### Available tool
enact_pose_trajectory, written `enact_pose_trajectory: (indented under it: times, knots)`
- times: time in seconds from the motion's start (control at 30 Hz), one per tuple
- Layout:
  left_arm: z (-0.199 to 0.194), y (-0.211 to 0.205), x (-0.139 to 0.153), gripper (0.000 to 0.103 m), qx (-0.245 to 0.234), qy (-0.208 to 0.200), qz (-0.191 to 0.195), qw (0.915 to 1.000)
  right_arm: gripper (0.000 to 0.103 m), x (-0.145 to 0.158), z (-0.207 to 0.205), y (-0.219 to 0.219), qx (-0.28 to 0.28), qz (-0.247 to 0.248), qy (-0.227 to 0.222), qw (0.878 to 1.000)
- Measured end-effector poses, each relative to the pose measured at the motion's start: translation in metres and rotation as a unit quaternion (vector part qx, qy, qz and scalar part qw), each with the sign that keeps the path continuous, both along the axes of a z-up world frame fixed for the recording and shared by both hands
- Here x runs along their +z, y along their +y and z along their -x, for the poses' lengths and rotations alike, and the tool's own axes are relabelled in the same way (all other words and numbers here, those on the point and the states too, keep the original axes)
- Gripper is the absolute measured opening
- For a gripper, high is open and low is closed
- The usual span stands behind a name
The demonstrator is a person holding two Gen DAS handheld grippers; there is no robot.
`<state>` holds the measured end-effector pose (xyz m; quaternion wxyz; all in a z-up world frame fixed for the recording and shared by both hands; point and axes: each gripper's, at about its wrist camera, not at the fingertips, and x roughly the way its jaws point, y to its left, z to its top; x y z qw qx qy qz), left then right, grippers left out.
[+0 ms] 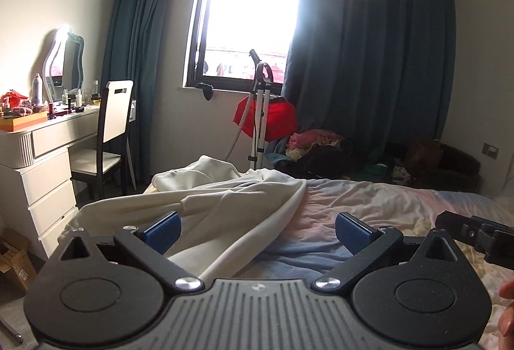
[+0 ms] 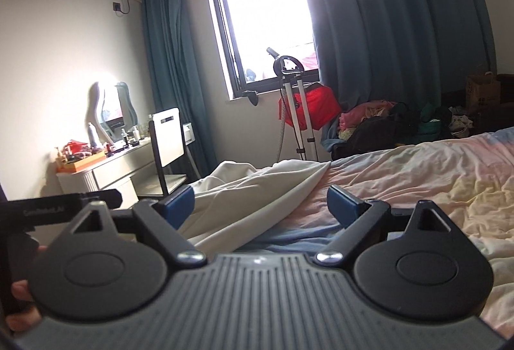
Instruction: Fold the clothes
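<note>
A cream-white garment point(image 1: 225, 205) lies rumpled on the bed point(image 1: 369, 202), stretching from the near left toward the far edge. It also shows in the right wrist view point(image 2: 257, 192). My left gripper point(image 1: 258, 232) is open, its blue pads wide apart, low over the garment's near edge. My right gripper point(image 2: 261, 207) is open too, held over the garment's right edge and the bedsheet point(image 2: 417, 176). Neither holds anything. The right gripper's body shows at the right edge of the left wrist view point(image 1: 475, 234).
A white dressing table point(image 1: 41, 150) with a mirror and bottles and a chair point(image 1: 109, 134) stand left of the bed. A garment steamer stand point(image 1: 260, 112) and a pile of clothes point(image 1: 321, 144) sit under the window by dark curtains.
</note>
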<state>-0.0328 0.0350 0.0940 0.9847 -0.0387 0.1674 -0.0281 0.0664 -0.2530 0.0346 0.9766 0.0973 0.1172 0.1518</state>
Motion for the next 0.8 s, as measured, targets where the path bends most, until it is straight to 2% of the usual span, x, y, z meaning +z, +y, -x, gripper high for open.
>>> enact_pose_trajectory:
  times: [0.13, 0.2, 0.3, 0.4, 0.57, 0.73, 0.8]
  knots:
    - [-0.013, -0.016, -0.014, 0.103, -0.02, 0.003, -0.014, 0.9997, 0.091, -0.008, -0.008, -0.006, -0.027, 0.001, 0.007, 1.0]
    - [-0.038, -0.022, -0.021, 0.103, -0.044, 0.009, -0.021, 0.9988, 0.091, -0.01, -0.015, -0.009, -0.043, 0.0, 0.009, 0.999]
    - [-0.094, -0.034, -0.037, 0.103, -0.052, 0.05, -0.027, 0.997, 0.091, -0.012, -0.033, -0.019, -0.071, -0.024, 0.019, 0.997]
    - [-0.169, -0.046, -0.058, 0.103, -0.047, 0.085, -0.038, 0.9946, 0.091, -0.024, -0.052, -0.031, -0.094, -0.052, 0.034, 0.994]
    - [-0.301, -0.076, -0.101, 0.097, -0.033, 0.098, -0.079, 0.9915, 0.091, -0.056, -0.091, -0.044, -0.098, -0.063, 0.084, 0.99]
    - [-0.426, -0.107, -0.141, 0.092, -0.028, 0.103, -0.108, 0.9884, 0.09, -0.092, -0.139, -0.049, -0.099, -0.037, 0.095, 0.99]
    - [-0.475, -0.12, -0.156, 0.084, -0.032, 0.118, -0.112, 0.9862, 0.09, -0.111, -0.159, -0.055, -0.111, -0.027, 0.101, 0.988]
